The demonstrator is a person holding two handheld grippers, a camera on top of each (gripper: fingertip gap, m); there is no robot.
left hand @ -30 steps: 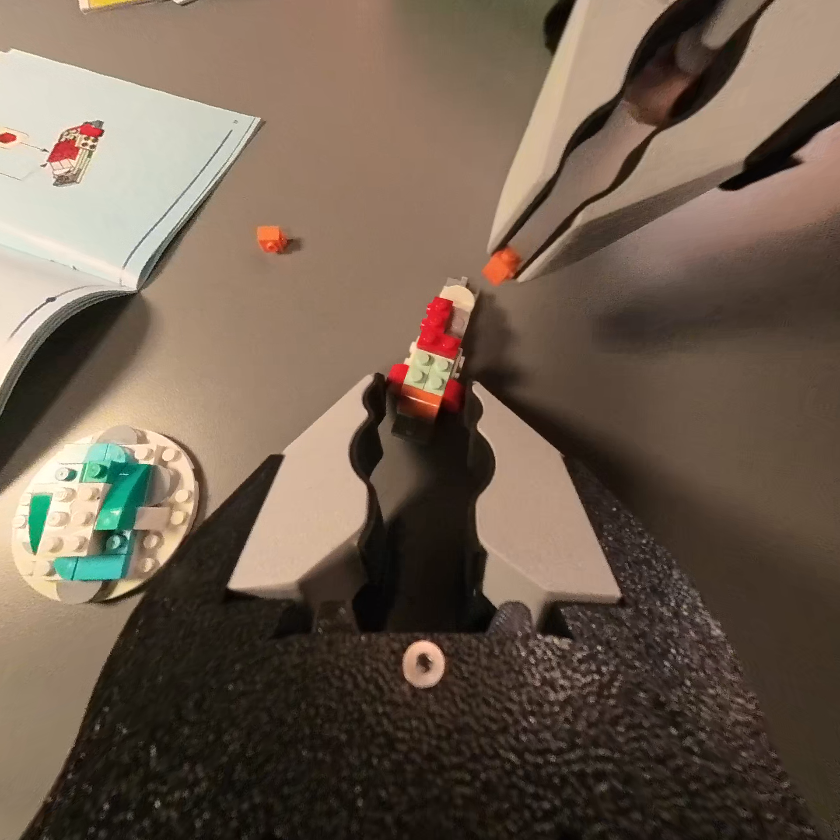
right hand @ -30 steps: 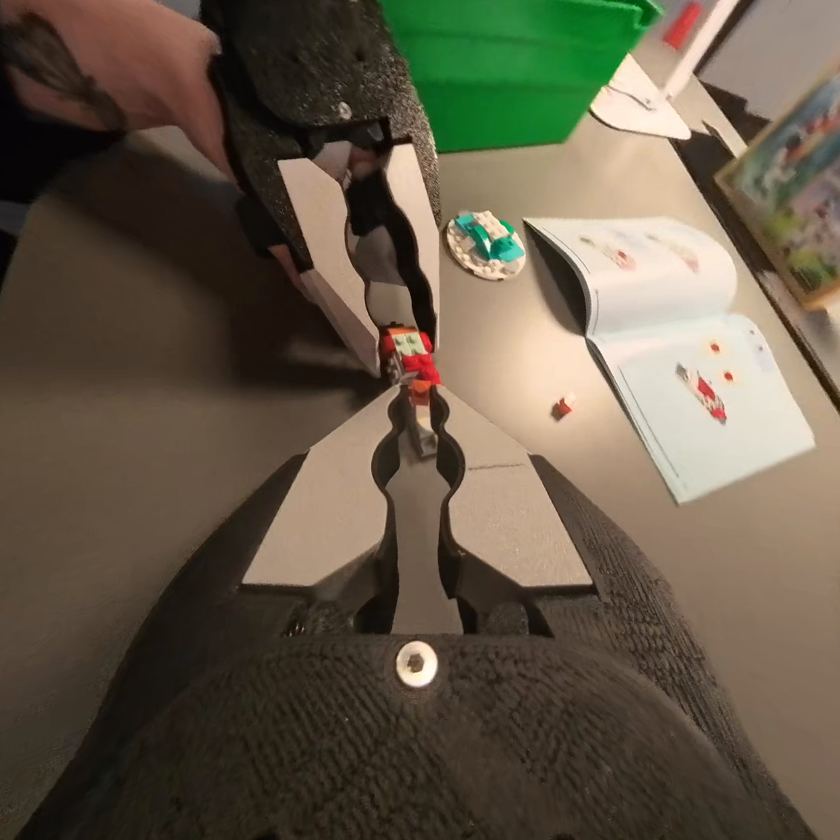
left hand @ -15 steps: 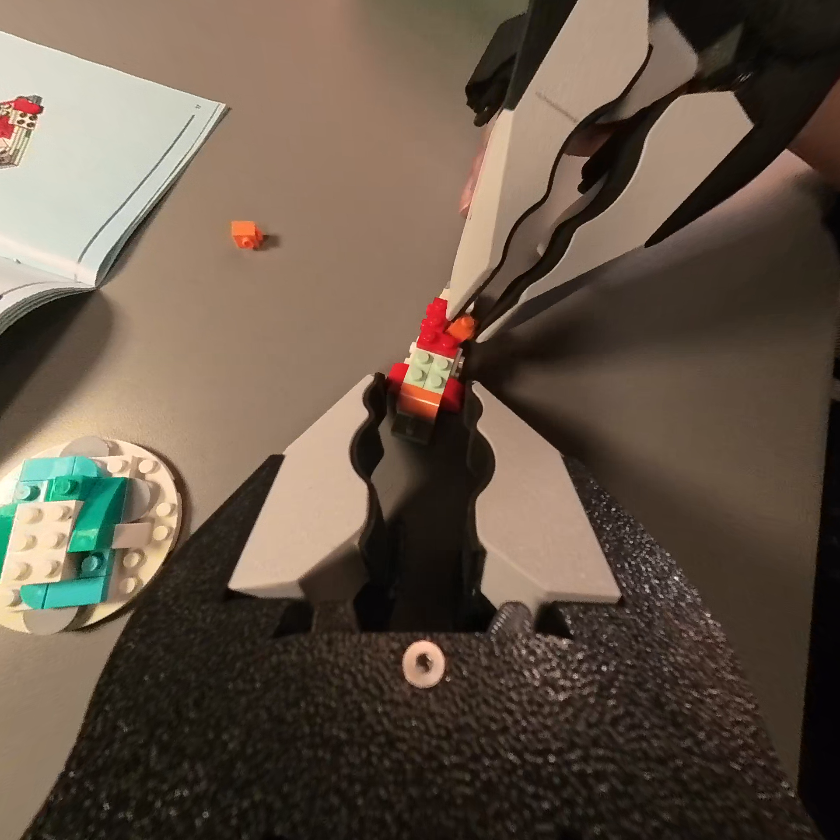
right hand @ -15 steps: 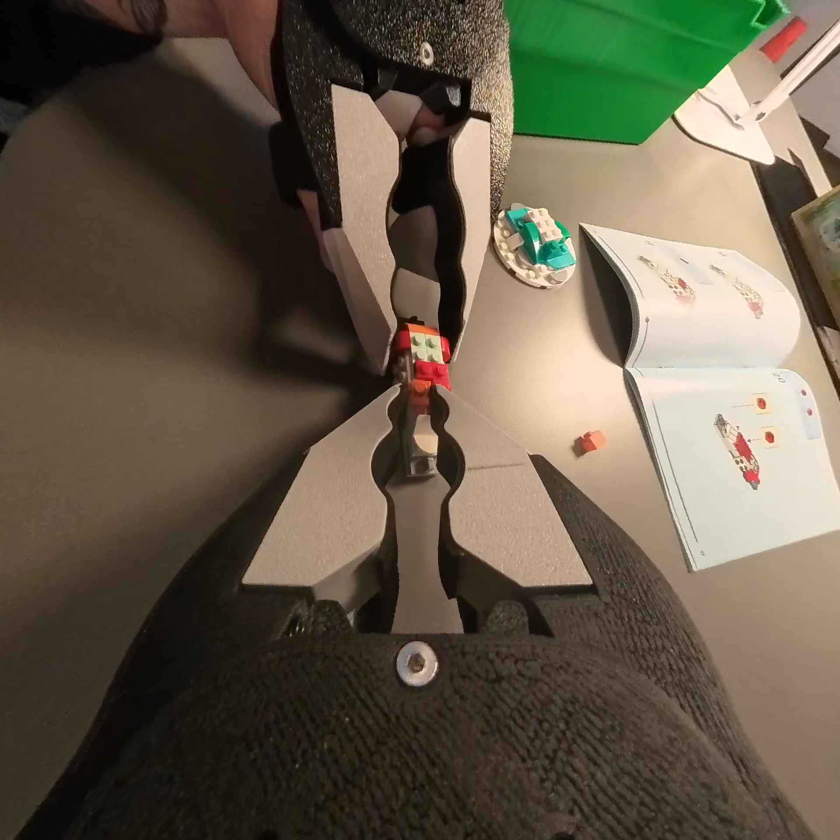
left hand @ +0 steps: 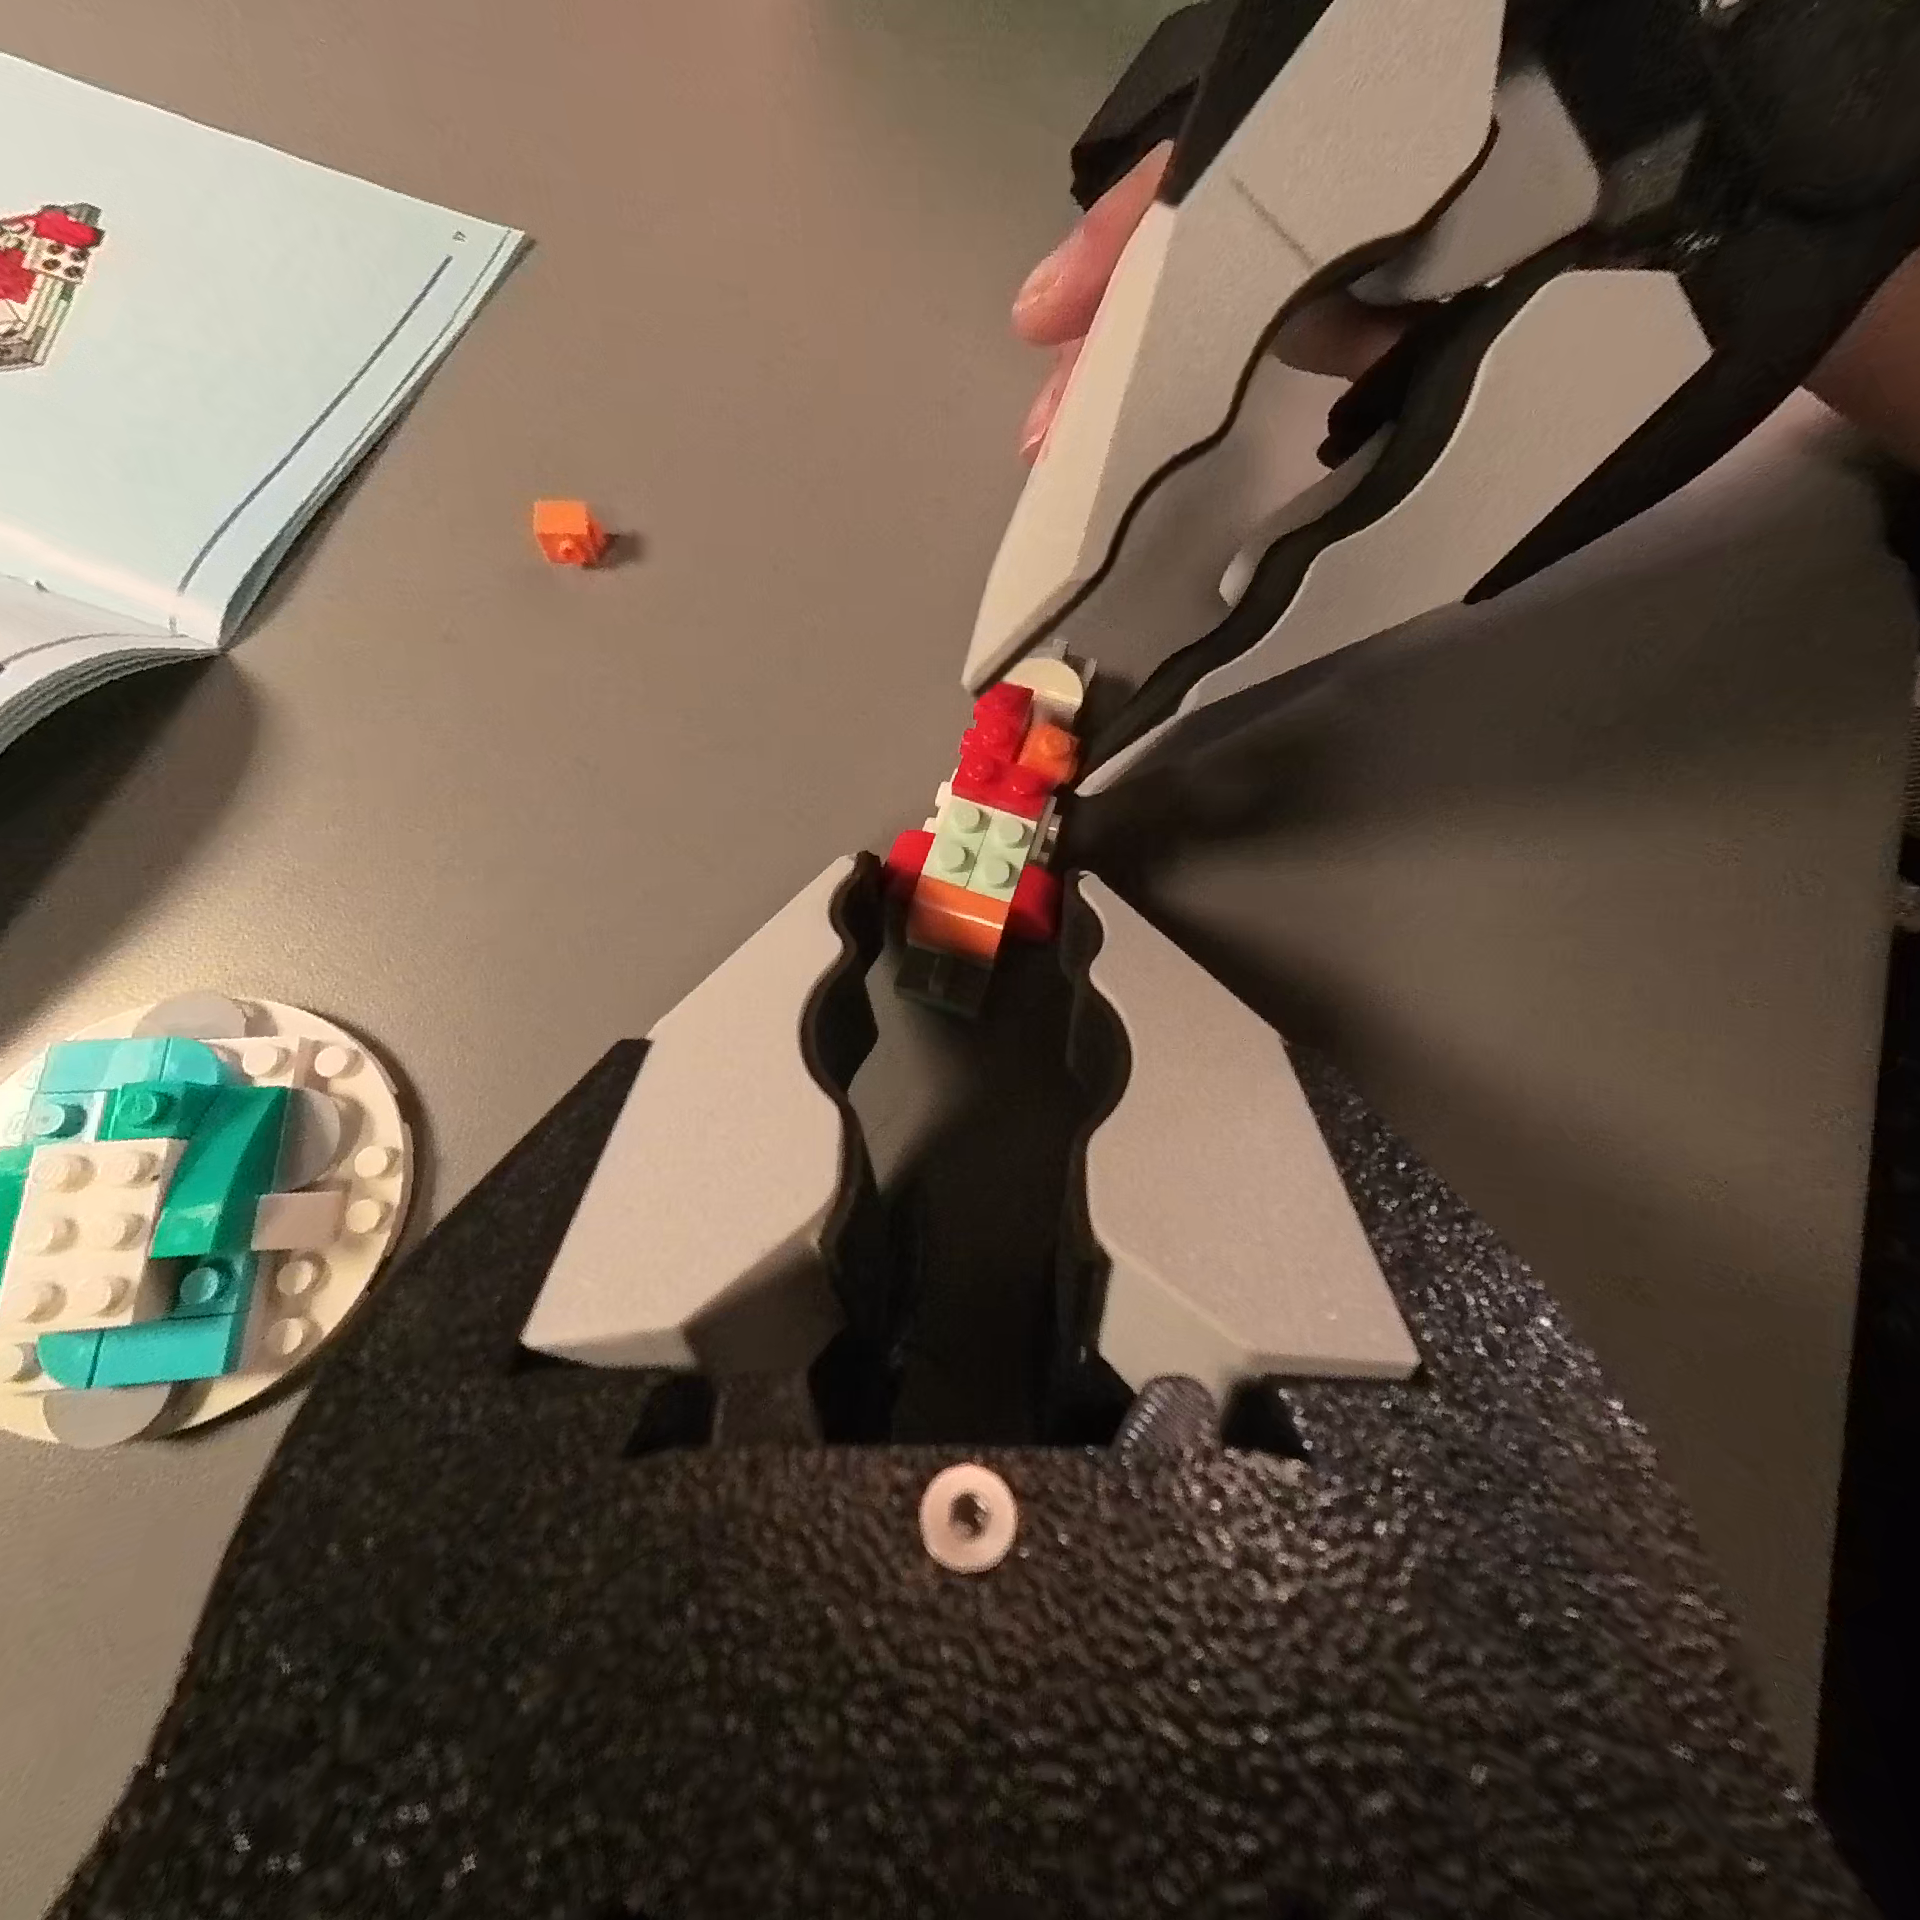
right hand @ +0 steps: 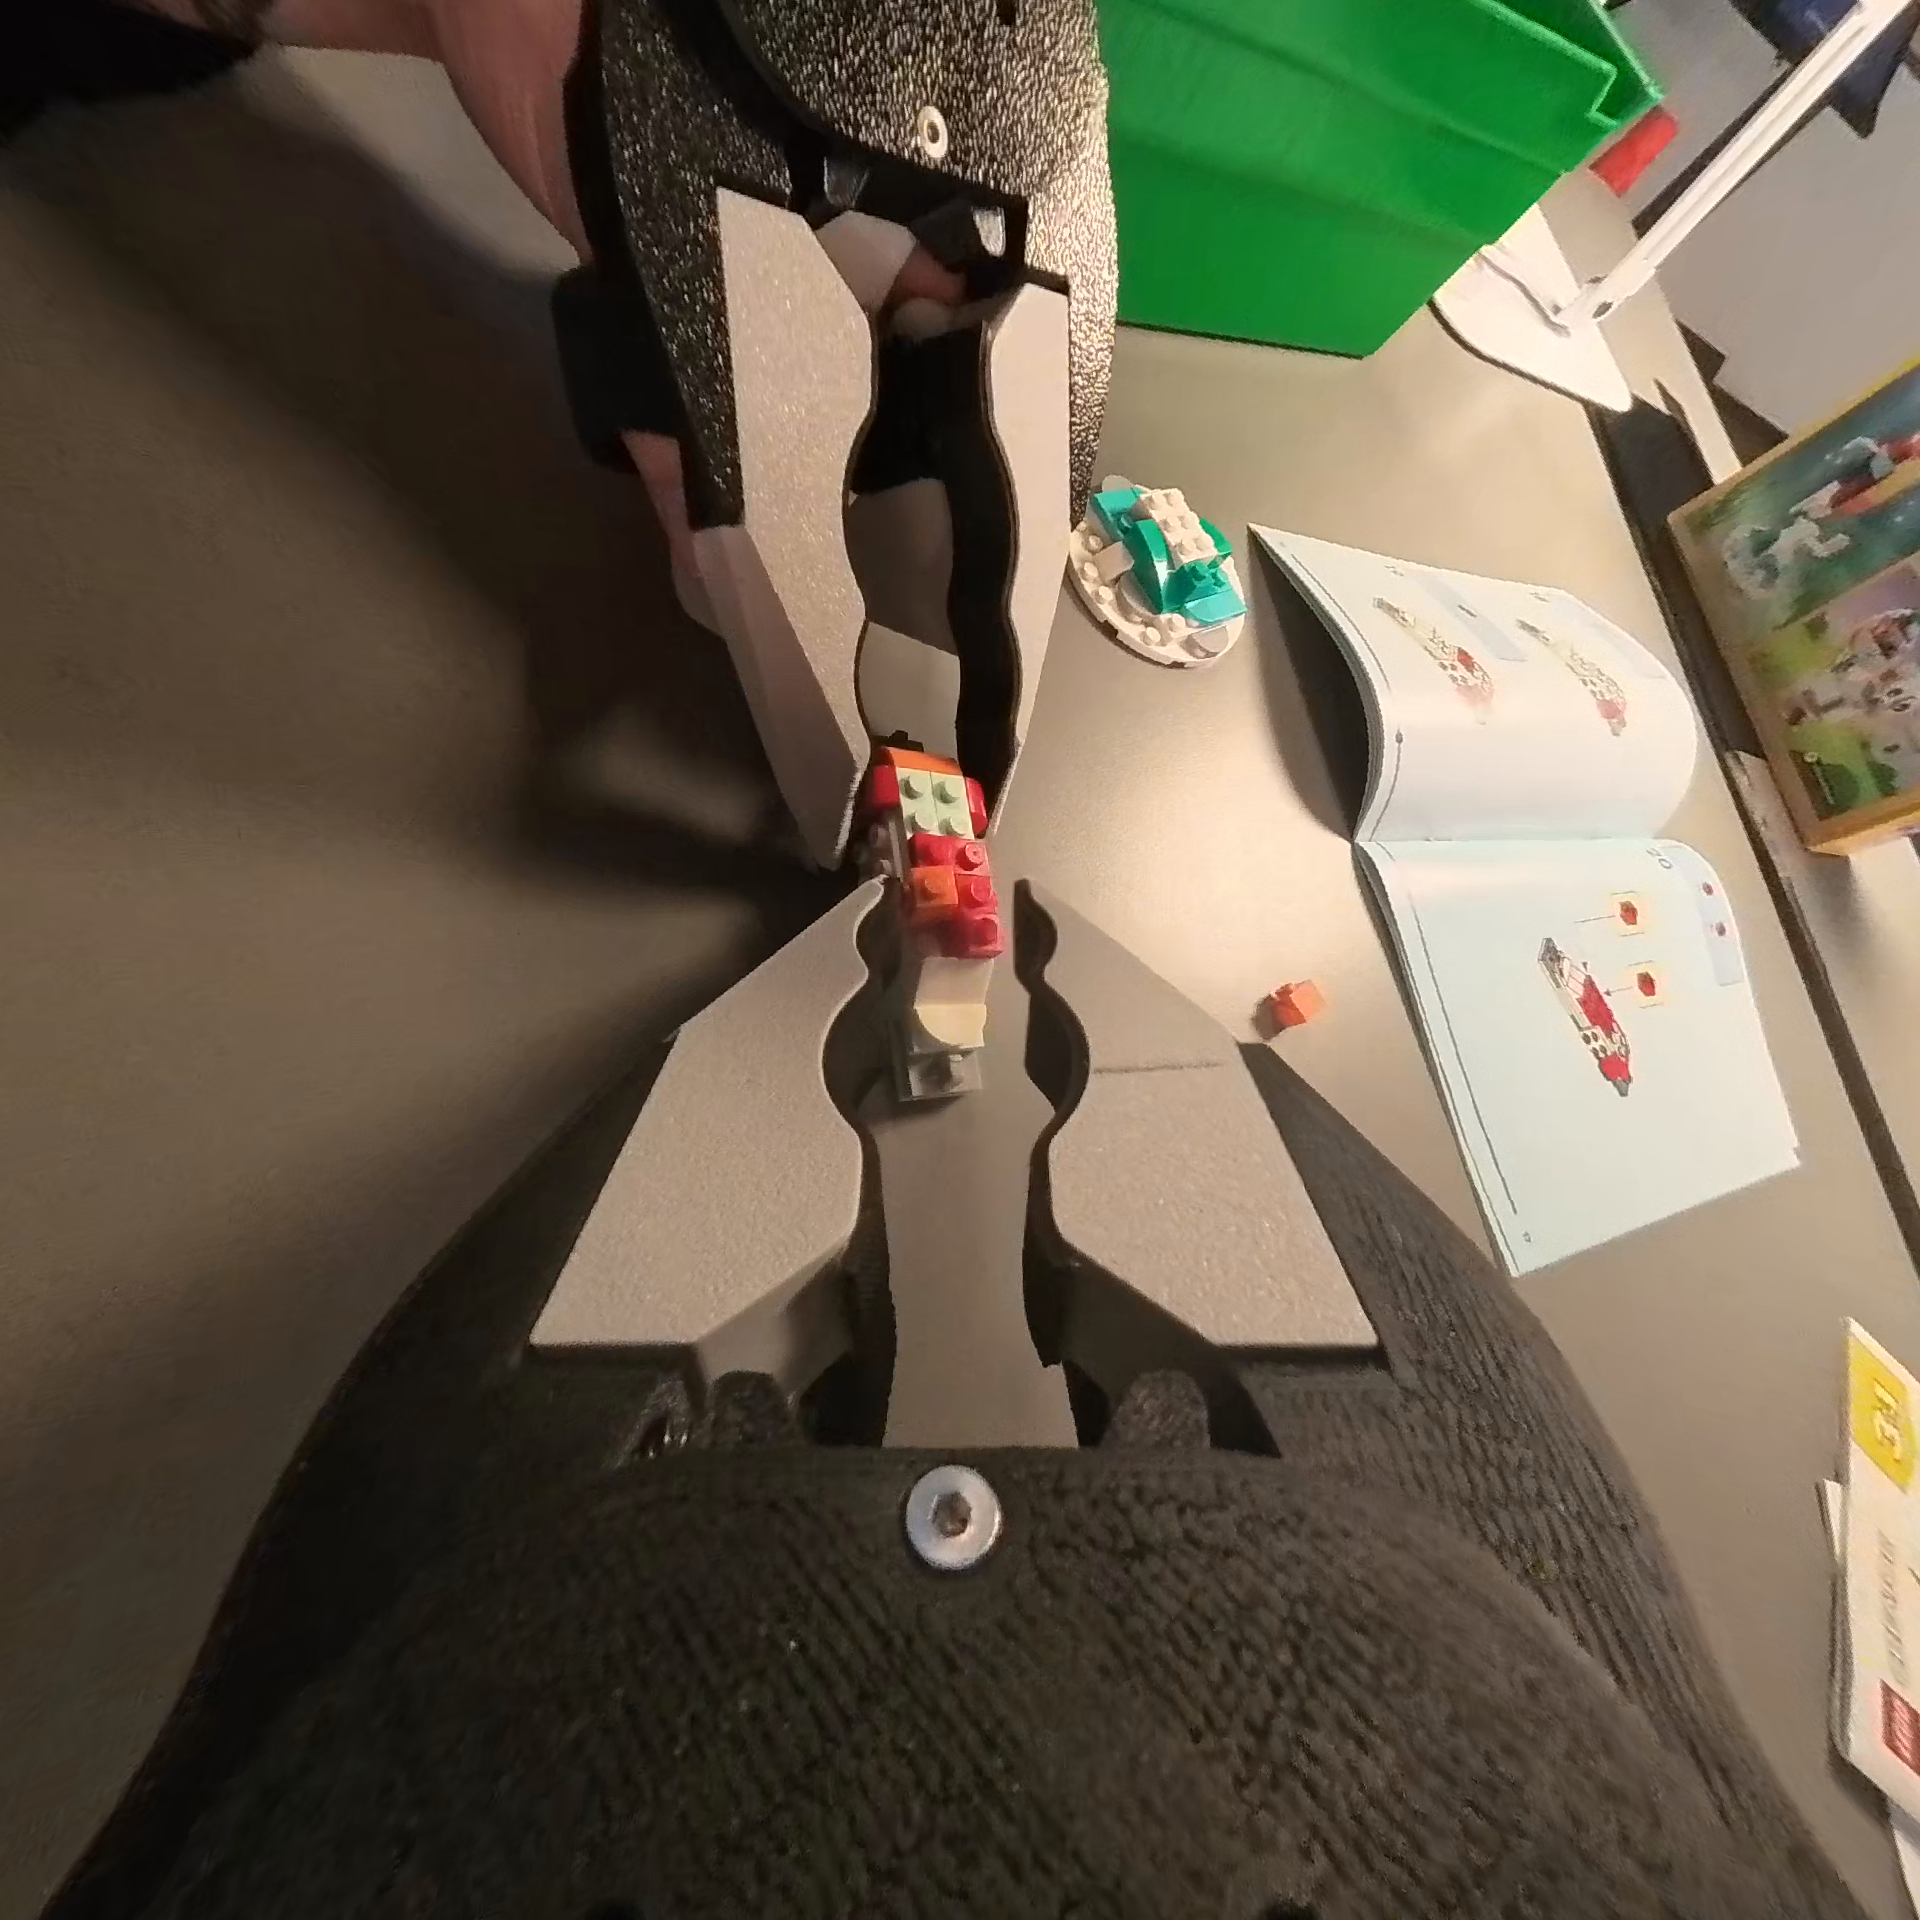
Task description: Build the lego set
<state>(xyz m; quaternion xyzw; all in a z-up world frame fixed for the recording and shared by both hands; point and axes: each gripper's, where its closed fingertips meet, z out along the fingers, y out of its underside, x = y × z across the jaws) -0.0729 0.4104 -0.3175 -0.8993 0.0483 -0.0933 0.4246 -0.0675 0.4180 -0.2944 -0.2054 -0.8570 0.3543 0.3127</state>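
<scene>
Left gripper (left hand: 971,883) clamped on near end of small red lego model (left hand: 987,821), resting on grey table (left hand: 727,312). Right gripper (right hand: 951,894) parted, fingertips straddling model's other end. Green bin (right hand: 1299,156) at far edge; contents not visible.

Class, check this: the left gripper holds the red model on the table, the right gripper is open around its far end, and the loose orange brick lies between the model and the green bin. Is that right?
One slip: the loose orange brick lies between the red model and the open booklet, not the green bin, as the right wrist view shows. The left gripper does hold the model, and the right gripper is open around its far end.
</scene>
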